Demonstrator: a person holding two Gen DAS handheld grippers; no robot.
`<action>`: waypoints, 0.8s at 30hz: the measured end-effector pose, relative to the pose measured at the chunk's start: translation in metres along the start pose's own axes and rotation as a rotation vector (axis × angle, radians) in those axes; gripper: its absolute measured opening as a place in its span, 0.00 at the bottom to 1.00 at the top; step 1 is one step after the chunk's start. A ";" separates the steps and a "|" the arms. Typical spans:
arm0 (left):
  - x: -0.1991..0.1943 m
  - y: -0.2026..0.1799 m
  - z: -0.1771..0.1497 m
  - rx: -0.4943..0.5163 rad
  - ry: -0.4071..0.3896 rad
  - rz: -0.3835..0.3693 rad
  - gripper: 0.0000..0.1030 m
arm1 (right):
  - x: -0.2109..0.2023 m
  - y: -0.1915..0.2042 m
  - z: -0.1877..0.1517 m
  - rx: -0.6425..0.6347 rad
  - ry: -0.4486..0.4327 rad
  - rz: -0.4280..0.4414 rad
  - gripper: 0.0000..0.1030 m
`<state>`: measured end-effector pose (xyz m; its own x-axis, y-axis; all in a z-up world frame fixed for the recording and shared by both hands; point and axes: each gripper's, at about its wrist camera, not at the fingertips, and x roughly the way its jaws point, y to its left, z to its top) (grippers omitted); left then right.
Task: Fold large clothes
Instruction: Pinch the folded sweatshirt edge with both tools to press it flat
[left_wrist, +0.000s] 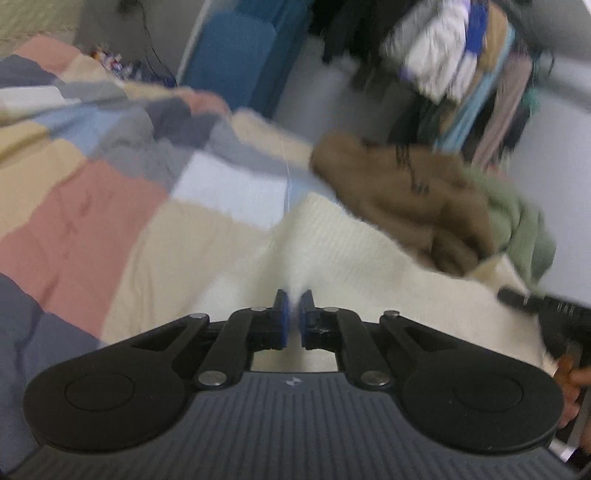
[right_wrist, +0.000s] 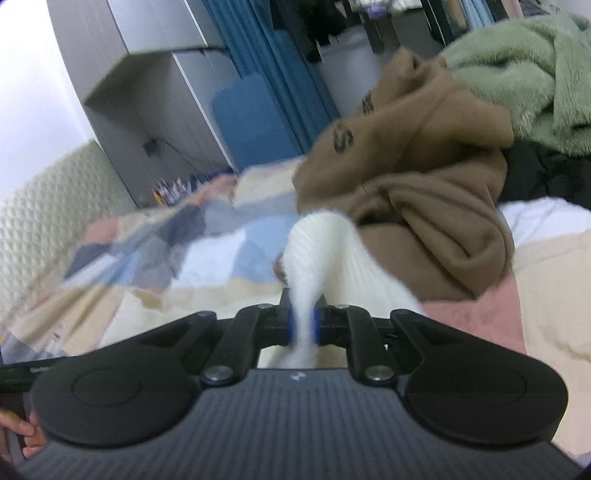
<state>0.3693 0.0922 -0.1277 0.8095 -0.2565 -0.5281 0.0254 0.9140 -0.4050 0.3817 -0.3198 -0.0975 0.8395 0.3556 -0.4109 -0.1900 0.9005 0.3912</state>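
A cream ribbed knit garment lies on a bed with a patchwork cover. My left gripper is shut on a pinch of that cream knit, which rises in a ridge from its blue pads. In the right wrist view my right gripper is shut on a bunched fold of the same cream knit garment, which runs up and away from the jaws. The other gripper's black body shows at the right edge of the left wrist view.
A brown hoodie and a green fleece garment are heaped just beyond the cream knit. Blue curtains, a grey cabinet and a rack of hanging clothes stand behind the bed. A hand shows at the lower left.
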 end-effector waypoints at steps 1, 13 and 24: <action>-0.007 0.004 0.004 -0.019 -0.036 -0.006 0.07 | -0.003 0.002 0.002 -0.006 -0.021 0.008 0.12; 0.046 0.030 -0.005 -0.075 0.068 0.179 0.07 | 0.075 0.003 -0.016 -0.110 0.119 -0.153 0.12; 0.047 0.026 -0.011 -0.051 0.118 0.187 0.18 | 0.086 0.004 -0.036 -0.150 0.192 -0.201 0.15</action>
<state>0.4016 0.1010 -0.1710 0.7230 -0.1223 -0.6800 -0.1505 0.9327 -0.3279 0.4347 -0.2766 -0.1614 0.7589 0.1948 -0.6214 -0.1151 0.9793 0.1664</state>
